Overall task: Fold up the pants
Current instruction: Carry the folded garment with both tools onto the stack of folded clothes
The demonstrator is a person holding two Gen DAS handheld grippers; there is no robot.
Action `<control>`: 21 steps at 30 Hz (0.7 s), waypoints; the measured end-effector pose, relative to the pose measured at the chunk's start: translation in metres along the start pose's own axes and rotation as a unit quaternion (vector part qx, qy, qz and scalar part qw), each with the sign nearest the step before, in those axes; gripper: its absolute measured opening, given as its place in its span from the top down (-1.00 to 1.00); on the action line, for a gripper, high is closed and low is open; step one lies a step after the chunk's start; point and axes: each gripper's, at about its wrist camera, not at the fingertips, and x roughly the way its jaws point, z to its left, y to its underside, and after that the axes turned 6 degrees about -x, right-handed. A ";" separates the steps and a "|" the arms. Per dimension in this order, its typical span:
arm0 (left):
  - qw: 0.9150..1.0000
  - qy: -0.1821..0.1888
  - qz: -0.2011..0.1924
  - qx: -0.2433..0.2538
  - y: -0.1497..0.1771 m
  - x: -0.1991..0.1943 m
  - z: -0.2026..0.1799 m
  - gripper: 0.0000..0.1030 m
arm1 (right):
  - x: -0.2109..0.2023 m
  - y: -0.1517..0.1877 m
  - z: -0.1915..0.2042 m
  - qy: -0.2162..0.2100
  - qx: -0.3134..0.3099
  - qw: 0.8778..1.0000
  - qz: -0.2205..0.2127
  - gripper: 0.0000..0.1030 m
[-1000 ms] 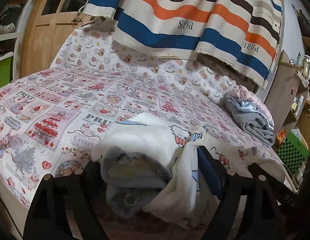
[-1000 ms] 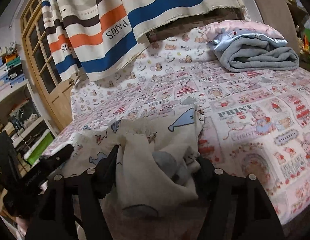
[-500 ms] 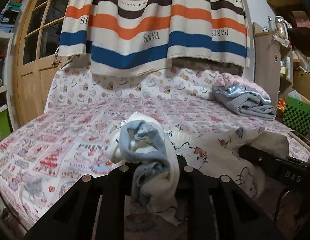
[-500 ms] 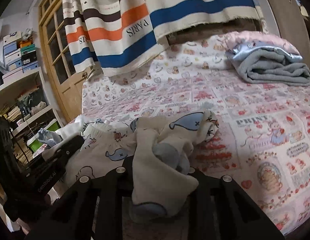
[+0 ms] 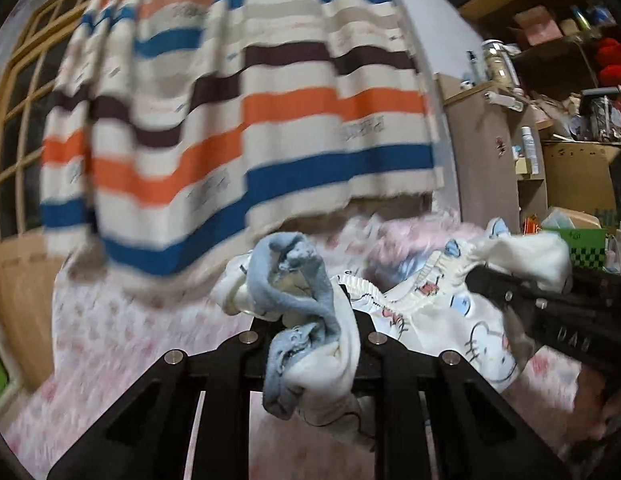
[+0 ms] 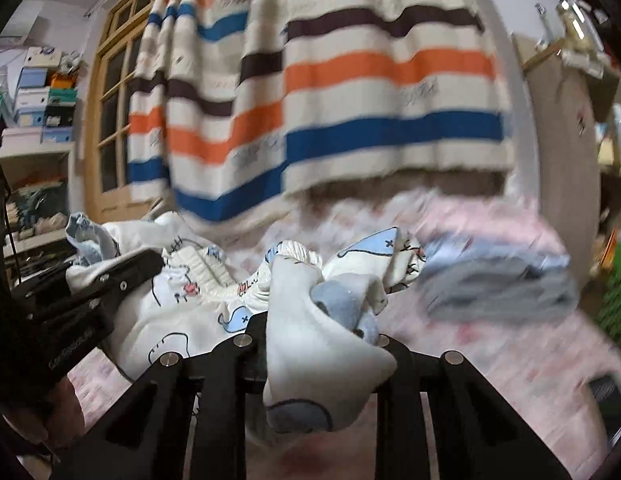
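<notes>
White pants with cartoon prints and a pale blue lining hang stretched between my two grippers above the bed. My left gripper is shut on one bunched corner of the waistband, the blue lining spilling over its fingers. In the right wrist view the pants sag to the left, and my right gripper is shut on the other bunched corner. Each gripper shows in the other's view: the right gripper at the right, the left gripper at the left. The elastic waistband runs between them.
The bed with its pink printed sheet lies below. A folded grey and pink pile sits on it at the right. A striped curtain hangs behind. A wooden door stands left, cluttered shelves right.
Both grippers closed on the pants where they lay bunched at the bed's near edge, then rose with them. The pants now hang off the sheet, and both views tilted up toward the curtain.
</notes>
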 end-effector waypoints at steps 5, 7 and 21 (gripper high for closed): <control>1.000 0.002 -0.018 0.025 -0.054 0.072 -0.043 0.63 | 0.027 -0.058 -0.058 0.087 -0.055 0.995 -0.008 0.54; 1.000 0.012 -0.019 0.017 -0.073 0.105 -0.060 0.64 | 0.035 -0.075 -0.079 0.111 -0.057 0.992 -0.014 0.54; 0.996 0.080 0.021 -0.023 -0.083 0.291 -0.135 0.62 | 0.164 -0.100 -0.261 0.197 0.023 0.980 0.005 0.54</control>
